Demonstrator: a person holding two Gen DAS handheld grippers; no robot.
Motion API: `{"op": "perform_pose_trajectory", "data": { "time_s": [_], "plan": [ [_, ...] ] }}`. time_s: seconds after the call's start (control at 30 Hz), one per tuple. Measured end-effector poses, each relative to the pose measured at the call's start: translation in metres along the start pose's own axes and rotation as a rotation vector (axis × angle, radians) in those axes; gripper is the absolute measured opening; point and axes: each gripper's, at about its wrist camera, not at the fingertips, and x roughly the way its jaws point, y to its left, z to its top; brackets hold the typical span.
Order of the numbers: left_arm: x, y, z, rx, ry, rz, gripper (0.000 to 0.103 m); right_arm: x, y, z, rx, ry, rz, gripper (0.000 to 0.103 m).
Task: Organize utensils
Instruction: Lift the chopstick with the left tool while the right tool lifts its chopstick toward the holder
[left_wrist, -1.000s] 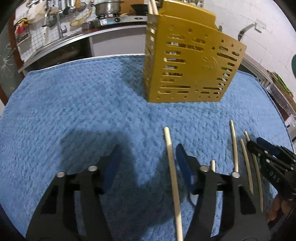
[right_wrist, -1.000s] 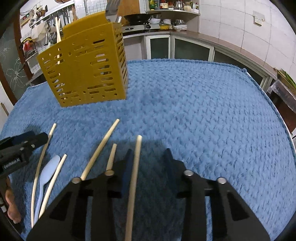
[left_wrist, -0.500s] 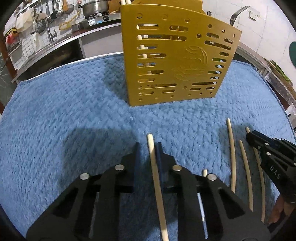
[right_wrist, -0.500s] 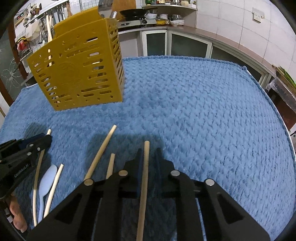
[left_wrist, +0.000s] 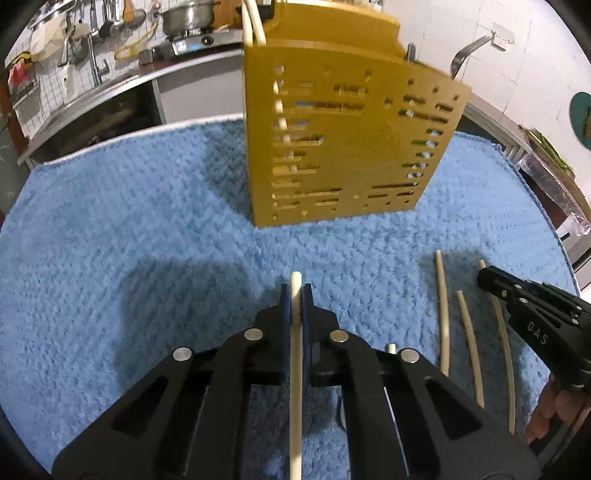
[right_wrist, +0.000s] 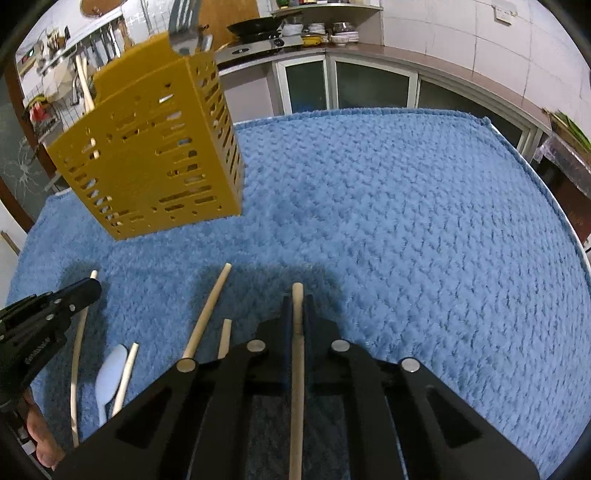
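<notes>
We read the white letters "DAS" on the side of the right gripper (left_wrist: 488, 277). White lettering on the left gripper (right_wrist: 88, 289) was too blurred to read.

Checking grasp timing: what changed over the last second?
Both jaws have just been closing: the left gripper clamped one chopstick, the right gripper another chopstick. The yellow holder, loose chopsticks and blue towel stayed put.

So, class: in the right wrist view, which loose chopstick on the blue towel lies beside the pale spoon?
The short chopstick at lower left, right beside the pale spoon on the blue towel; the other loose sticks lie apart from it.
</notes>
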Motion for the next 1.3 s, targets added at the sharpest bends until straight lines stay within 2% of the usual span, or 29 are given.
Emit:
{"op": "perform_pose_trajectory", "data": {
  "time_s": [0.73, 0.83, 1.07, 1.3],
  "plan": [
    [-0.066, 0.027, 0.001, -0.066, -0.182, -0.103, 0.004, -0.052, -0.009, 0.003, 0.026, -0.169, 0.117, 0.006],
    [-0.074, 0.031, 0.004, -0.069, -0.208, -0.108, 0.004, -0.066, -0.008, 0.005, 0.023, -0.223, 0.136, 0.006],
    [-0.107, 0.037, 0.016, -0.070, -0.327, -0.112, 0.004, -0.106, 0.002, 0.014, -0.009, -0.425, 0.163, 0.006],
    [-0.149, 0.033, 0.047, -0.045, -0.468, -0.131, 0.004, -0.133, 0.004, 0.045, -0.003, -0.587, 0.200, 0.006]
  ]
}}
